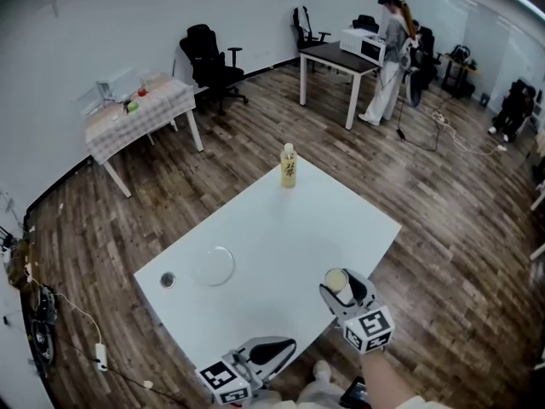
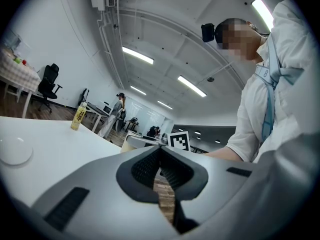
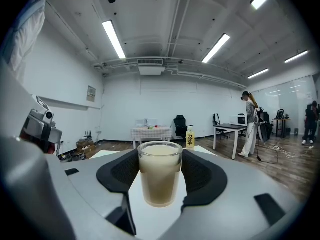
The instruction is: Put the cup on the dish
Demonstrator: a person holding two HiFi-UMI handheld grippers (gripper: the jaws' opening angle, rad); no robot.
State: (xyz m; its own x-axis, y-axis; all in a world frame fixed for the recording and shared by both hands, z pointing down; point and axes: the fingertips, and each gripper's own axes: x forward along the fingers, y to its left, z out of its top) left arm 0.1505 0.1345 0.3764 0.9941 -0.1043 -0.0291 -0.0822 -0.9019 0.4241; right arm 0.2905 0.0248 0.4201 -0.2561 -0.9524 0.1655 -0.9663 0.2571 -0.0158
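A clear glass cup (image 3: 160, 181) of milky beige liquid stands upright between the jaws of my right gripper (image 3: 160, 166), which is shut on it. In the head view the cup (image 1: 336, 279) and right gripper (image 1: 340, 286) are over the white table's near right part. The dish (image 1: 213, 265), clear and round, lies on the table's left part, well left of the cup; it also shows in the left gripper view (image 2: 15, 150). My left gripper (image 1: 285, 345) is at the table's near edge, shut with nothing in it (image 2: 161, 151).
A yellow drink bottle (image 1: 289, 165) stands at the table's (image 1: 281, 228) far edge. A small round dark-centred object (image 1: 168, 279) lies left of the dish. Beyond are a checked-cloth table (image 1: 140, 113), office chairs and a person (image 1: 392, 58) at a desk.
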